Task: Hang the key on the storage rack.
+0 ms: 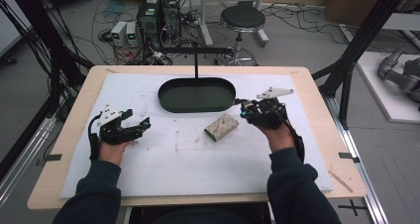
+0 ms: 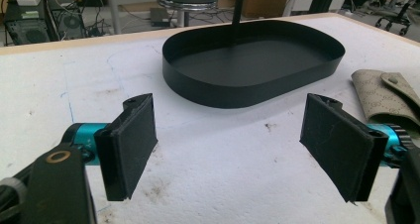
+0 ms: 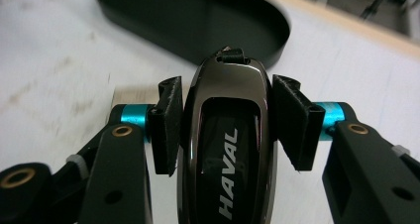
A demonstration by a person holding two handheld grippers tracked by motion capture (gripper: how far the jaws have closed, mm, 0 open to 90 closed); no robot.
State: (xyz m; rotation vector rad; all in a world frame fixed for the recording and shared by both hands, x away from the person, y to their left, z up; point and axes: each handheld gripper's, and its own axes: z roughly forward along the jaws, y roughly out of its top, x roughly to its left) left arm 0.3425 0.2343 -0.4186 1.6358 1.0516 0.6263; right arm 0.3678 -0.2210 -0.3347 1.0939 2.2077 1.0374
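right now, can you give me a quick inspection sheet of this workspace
surface: white mat on a wooden table, scuffed and stained
job's things: dark key fob marked HAVAL; beige pouch lying flat; black oval tray, nothing in it
clutter: nothing seen
grippers: right gripper shut on the fob beside the tray; left gripper open, jaws wide, holding nothing
cables: tangled on the floor beyond the table
surroundings: stool, computer towers

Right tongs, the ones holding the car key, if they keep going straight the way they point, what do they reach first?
Probably the black tray: it lies just beyond the right tongs and car key, though depth is uncertain.
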